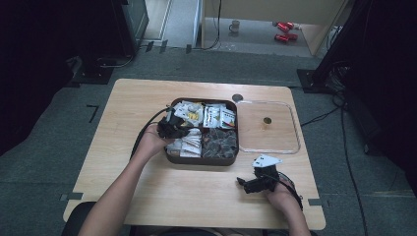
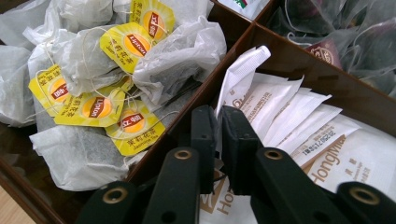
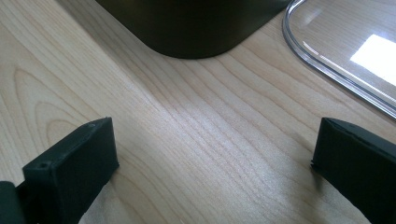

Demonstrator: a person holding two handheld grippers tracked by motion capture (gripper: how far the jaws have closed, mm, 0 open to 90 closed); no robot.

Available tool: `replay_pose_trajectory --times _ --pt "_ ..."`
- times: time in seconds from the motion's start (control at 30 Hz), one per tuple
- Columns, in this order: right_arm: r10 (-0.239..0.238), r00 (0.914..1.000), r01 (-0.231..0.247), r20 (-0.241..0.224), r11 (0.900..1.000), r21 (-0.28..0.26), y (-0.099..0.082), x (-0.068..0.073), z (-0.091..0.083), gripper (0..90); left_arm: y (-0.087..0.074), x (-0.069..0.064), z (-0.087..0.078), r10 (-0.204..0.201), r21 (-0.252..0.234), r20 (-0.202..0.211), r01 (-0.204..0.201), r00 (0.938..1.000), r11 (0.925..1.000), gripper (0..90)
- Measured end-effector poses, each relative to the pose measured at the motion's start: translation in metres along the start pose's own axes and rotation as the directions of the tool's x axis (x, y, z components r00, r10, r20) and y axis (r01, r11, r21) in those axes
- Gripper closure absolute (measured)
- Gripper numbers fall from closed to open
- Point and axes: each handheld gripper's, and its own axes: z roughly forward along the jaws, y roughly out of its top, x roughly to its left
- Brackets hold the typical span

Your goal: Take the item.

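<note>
The right gripper (image 1: pixel 244 185) rested nearest on the wooden table (image 1: pixel 196 191), jaws wide apart, nothing between them. Farther in, the left gripper (image 2: pixel 218 140) pinched a white sachet (image 2: pixel 243 77) in the brown divided box (image 1: pixel 201 160), beside the yellow-tagged teabags (image 2: pixel 116 70). A clear lid (image 1: pixel 268 147) lay alongside.

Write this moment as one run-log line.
left gripper: shut on white sachet | right gripper: open over table | lid: off
</note>
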Motion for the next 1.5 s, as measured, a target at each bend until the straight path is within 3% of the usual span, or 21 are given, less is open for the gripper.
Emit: replay_pose_trajectory --times 0.6,1.5 --pt "0.0 1.0 0.0 0.0 1.0 0.0 0.0 0.0 0.0 0.0 -0.001 0.002 -0.012 -0.013 -0.025 0.025 0.013 0.9996 0.9996 89.6" --pt "0.0 1.0 0.0 -0.003 1.0 -0.001 0.0 0.0 0.0 0.0 -0.011 0.006 -0.058 -0.056 -0.107 0.032 0.06 0.9979 0.9924 89.5"
